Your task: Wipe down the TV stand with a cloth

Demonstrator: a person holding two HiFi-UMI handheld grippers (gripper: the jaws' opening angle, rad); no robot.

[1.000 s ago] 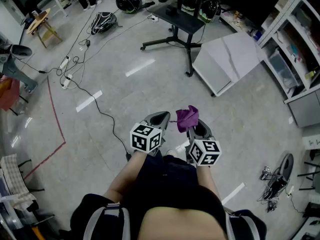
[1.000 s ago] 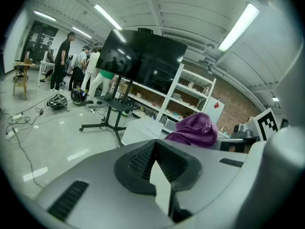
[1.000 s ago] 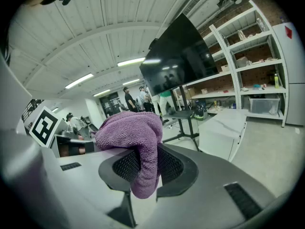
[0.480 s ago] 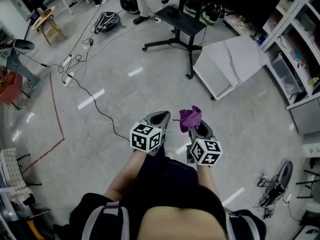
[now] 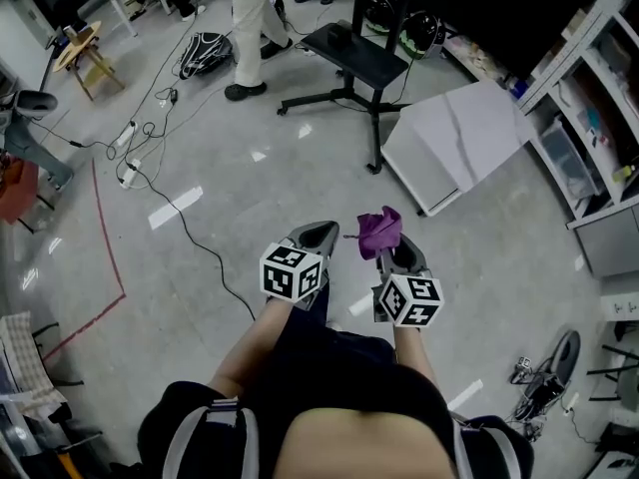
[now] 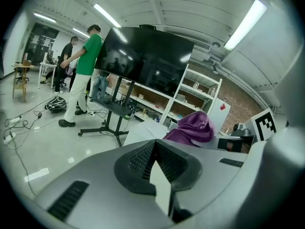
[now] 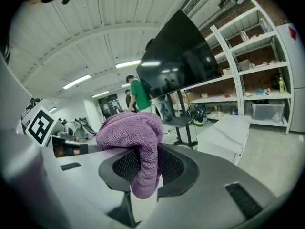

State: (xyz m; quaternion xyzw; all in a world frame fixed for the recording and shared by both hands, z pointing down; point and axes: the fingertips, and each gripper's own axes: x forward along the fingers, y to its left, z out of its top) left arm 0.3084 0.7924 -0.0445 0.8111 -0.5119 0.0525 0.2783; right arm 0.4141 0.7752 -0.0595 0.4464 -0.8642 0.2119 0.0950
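Right gripper (image 5: 392,255) with cloth (image 5: 379,230) over floor (image 5: 250,198)

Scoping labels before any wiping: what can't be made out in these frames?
- TV stand shelf: head view, too small to show dust.
- Person in green: head view, cut off at the torso by the top edge.
- Purple cloth, pinched part: right gripper view, hidden between the right gripper jaws.

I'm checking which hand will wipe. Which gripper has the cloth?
The right gripper: its jaws pinch the purple cloth. The left gripper has its jaws together with nothing between them.
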